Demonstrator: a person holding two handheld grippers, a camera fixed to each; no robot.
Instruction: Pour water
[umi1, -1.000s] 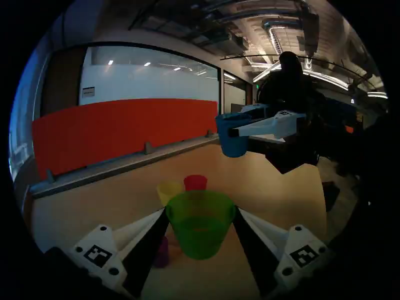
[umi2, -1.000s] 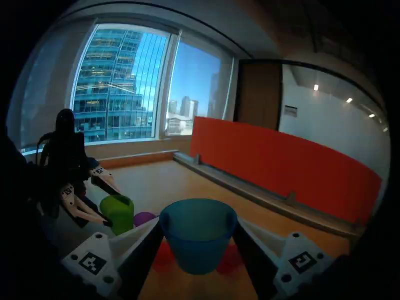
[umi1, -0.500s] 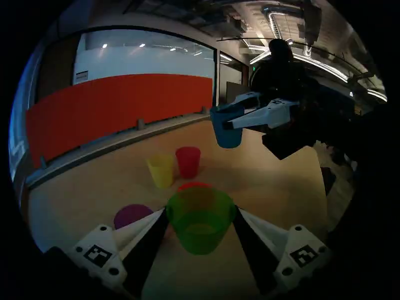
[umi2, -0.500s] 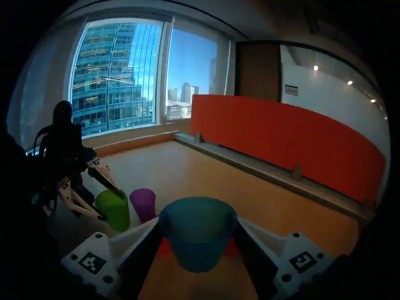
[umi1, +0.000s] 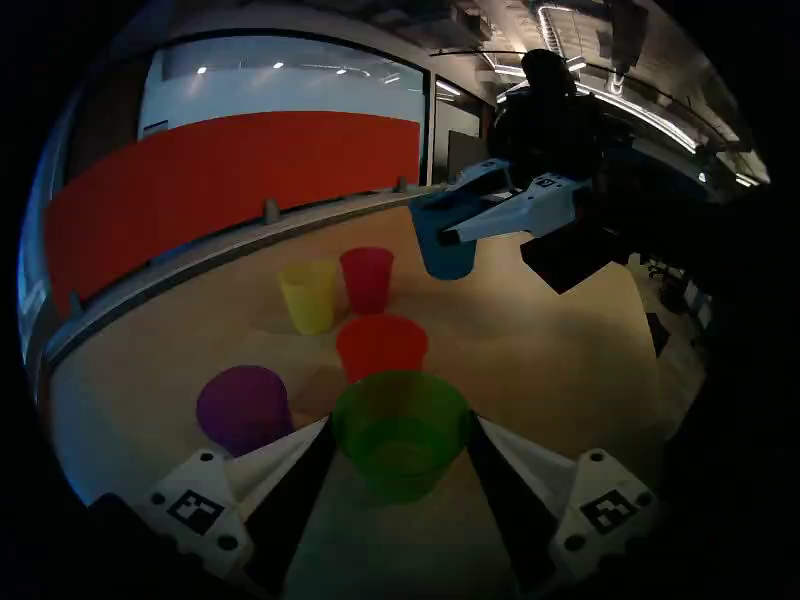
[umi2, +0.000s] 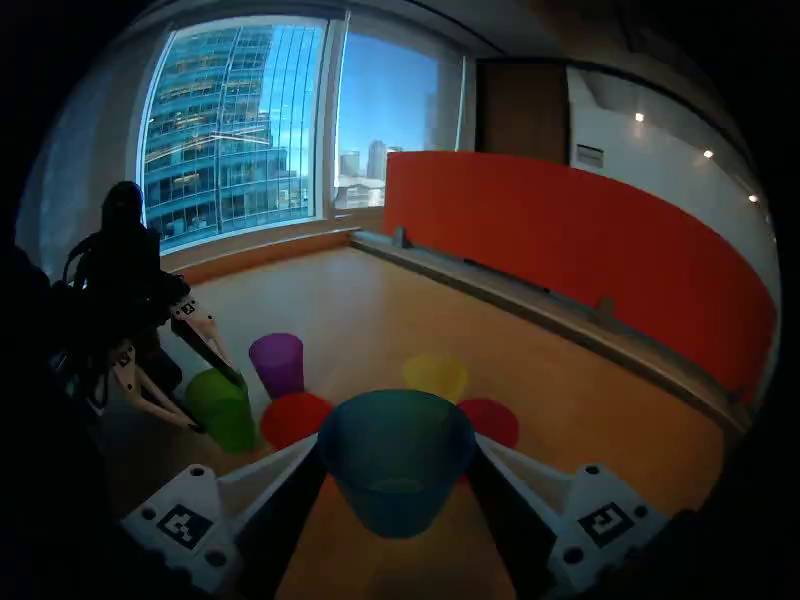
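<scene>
Both views have tipped down onto the table (umi1: 560, 340) and its spare cups (umi1: 380, 345). The left gripper (umi1: 400, 425) clamps the green cup (umi1: 400, 455). The right gripper (umi2: 396, 445) clamps the blue cup (umi2: 396, 485) (possibly holding water), held aloft and well apart. This looks like the approach: next, bring the blue rim over the green and tip.

White plastic left gripper (umi1: 398, 428) — black inner finger faces, a square black-and-white marker (umi1: 194, 508) and round screw heads (umi1: 206, 458) at each base; right gripper (umi2: 395, 448) matches. Upper right, the person (umi1: 548, 110) — a dark silhouette.
</scene>
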